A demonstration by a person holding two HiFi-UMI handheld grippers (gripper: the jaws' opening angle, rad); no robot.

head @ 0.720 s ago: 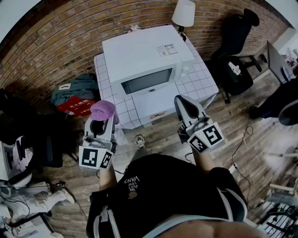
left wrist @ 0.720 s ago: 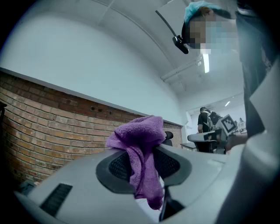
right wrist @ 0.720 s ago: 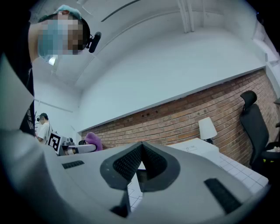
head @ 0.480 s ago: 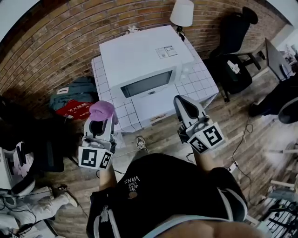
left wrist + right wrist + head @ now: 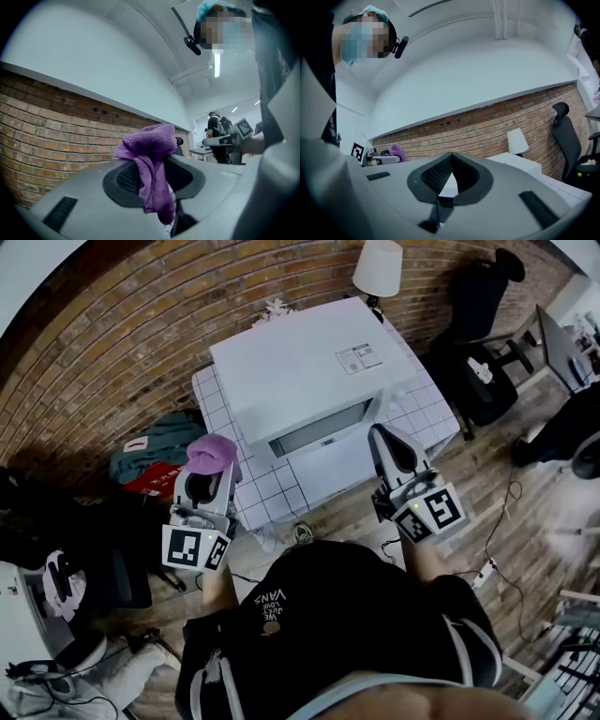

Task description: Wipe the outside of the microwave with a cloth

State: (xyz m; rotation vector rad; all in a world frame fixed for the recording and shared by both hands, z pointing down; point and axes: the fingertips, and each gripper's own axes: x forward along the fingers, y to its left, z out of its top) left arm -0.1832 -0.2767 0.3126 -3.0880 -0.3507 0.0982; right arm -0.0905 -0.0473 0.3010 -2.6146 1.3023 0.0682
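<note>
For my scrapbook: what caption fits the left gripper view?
Left gripper clamps a purple cloth before a brick wall.

A white tiled table (image 5: 429, 407) stands against a brick wall (image 5: 103, 352). A lamp with a white shade (image 5: 378, 266) is by the table's far right corner. A black office chair (image 5: 480, 306) stands on the wooden floor (image 5: 534, 512) to the table's right. A green bag (image 5: 159, 448) and a red bag (image 5: 148, 480) lie near the table's left edge.
</note>
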